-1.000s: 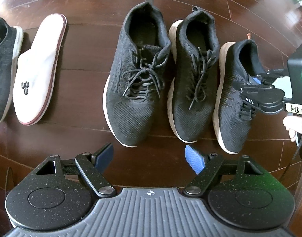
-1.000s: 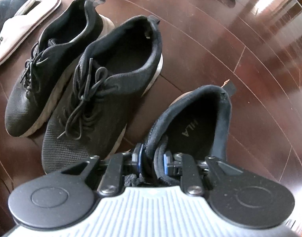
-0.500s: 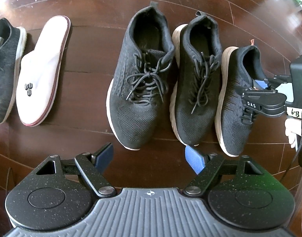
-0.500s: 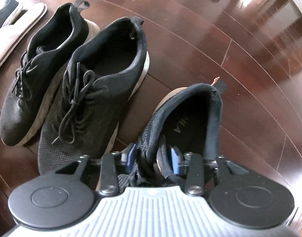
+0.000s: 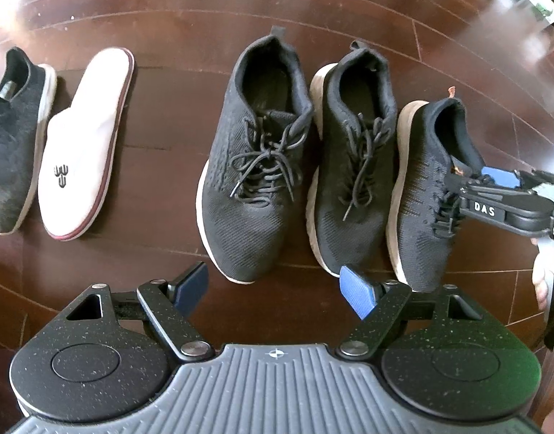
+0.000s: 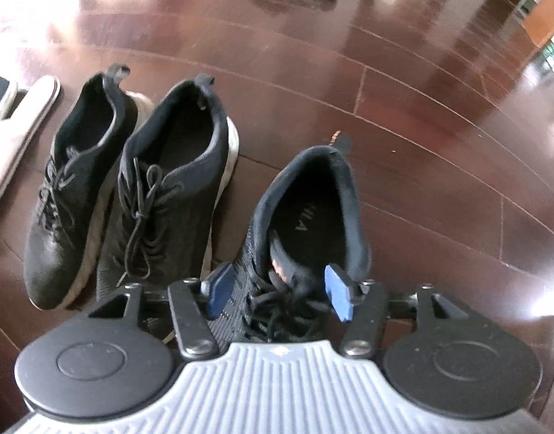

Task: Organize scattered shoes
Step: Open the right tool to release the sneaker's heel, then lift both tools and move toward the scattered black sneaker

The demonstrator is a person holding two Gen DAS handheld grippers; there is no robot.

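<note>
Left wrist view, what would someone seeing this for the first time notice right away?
Three black lace-up sneakers stand side by side on the dark wood floor, toes toward the camera. The right claw sits open around the tongue of the rightmost sneaker, while the left claw hangs open and empty in front of the row. Off to the left lies a white slipper beside another dark shoe.

"DAS" on the right tool (image 5: 485, 181)

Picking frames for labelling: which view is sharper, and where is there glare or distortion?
Left wrist: sharp; fisheye bends the floor boards; glare at top corners. Right wrist: softer, motion blur on the small black sneaker between the right tool; bright window reflections on the floor.
</note>
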